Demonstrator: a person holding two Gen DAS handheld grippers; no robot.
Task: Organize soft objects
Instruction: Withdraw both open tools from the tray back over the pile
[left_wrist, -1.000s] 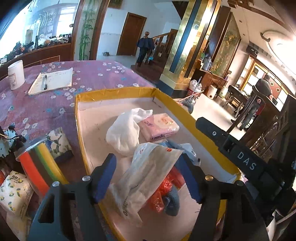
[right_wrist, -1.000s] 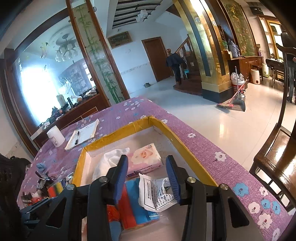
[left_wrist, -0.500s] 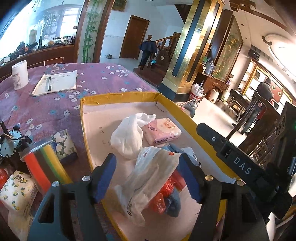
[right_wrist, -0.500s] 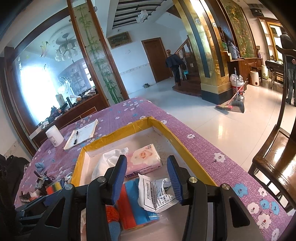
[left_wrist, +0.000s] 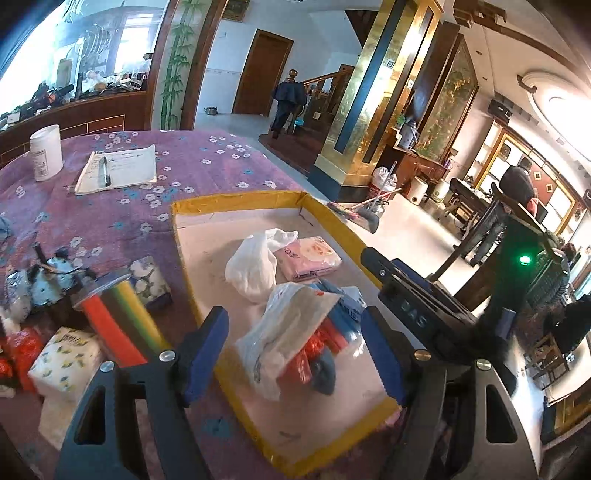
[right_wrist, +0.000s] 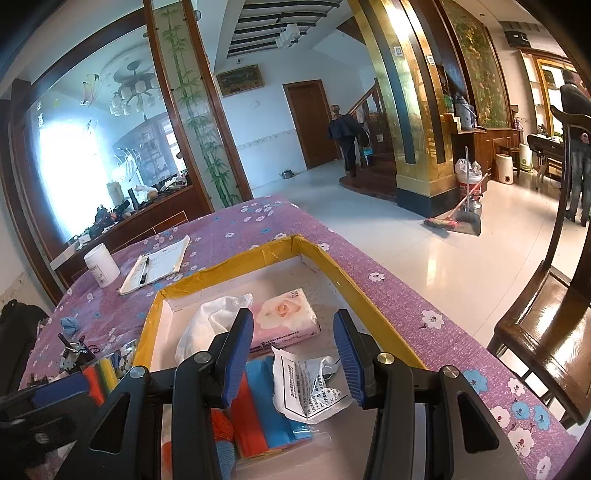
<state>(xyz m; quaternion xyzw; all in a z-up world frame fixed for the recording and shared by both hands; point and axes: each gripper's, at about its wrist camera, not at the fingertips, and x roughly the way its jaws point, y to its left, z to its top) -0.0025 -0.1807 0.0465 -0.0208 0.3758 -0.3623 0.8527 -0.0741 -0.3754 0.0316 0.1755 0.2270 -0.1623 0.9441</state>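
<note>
L wrist: left gripper (left_wrist: 295, 354) hangs w/ fingers wide, empty, over the tray (left_wrist: 236, 201) at the counter's right edge; crinkly plastic bag (left_wrist: 284, 332) lies slumped on red/blue packs near the tray's near edge, prob. just dropped in. R wrist: right gripper (right_wrist: 293, 363) also wide, empty, above the pink tissue pack (right_wrist: 284, 321), lying flat mid-tray.

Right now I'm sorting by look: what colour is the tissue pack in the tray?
Pink, with a pale rose print on the tissue pack; right wrist view shows it best.

Both wrist views look down, close, sharing yellow-rimmed tray (left_wrist: 236, 199) (right_wrist: 236, 266).
</note>
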